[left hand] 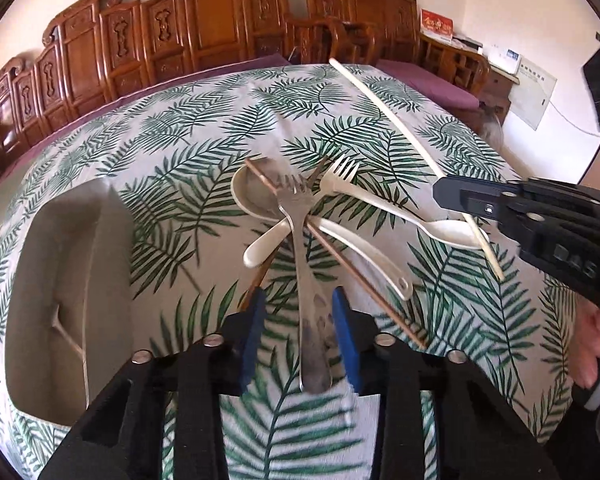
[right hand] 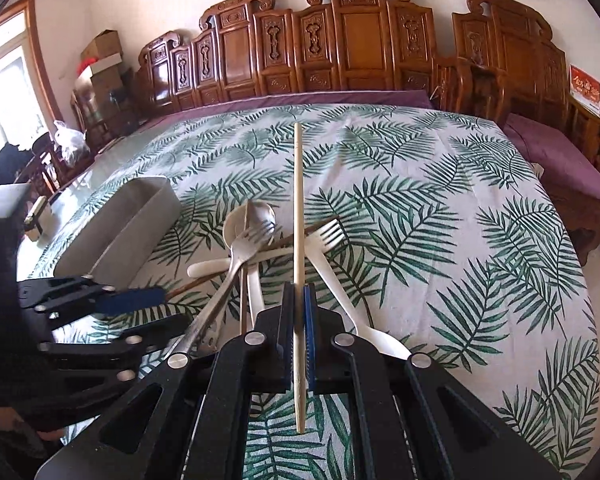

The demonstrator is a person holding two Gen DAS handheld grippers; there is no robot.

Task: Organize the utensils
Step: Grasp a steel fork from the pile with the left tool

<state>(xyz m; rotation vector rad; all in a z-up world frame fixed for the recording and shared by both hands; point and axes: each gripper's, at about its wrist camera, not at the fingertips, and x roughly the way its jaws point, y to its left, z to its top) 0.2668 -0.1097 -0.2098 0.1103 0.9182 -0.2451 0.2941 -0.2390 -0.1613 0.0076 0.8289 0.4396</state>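
A pile of utensils lies on the leaf-print cloth: a metal fork (left hand: pixel 300 240), white spoons (left hand: pixel 256 196), a white plastic fork (left hand: pixel 340 176) and brown chopsticks (left hand: pixel 364 280). My left gripper (left hand: pixel 300 300) is open, its blue fingers either side of the metal fork's handle, which also shows in the right wrist view (right hand: pixel 236 264). My right gripper (right hand: pixel 299 292) is shut on a pale chopstick (right hand: pixel 298 208) and holds it above the pile; this chopstick also shows in the left wrist view (left hand: pixel 400 128). The left gripper shows at the left of the right wrist view (right hand: pixel 140 308).
A beige rectangular container (left hand: pixel 72 280) stands left of the pile, also seen in the right wrist view (right hand: pixel 120 224). Carved wooden benches (right hand: pixel 340 48) with purple cushions line the table's far side. The right gripper body (left hand: pixel 540 216) hangs at the right.
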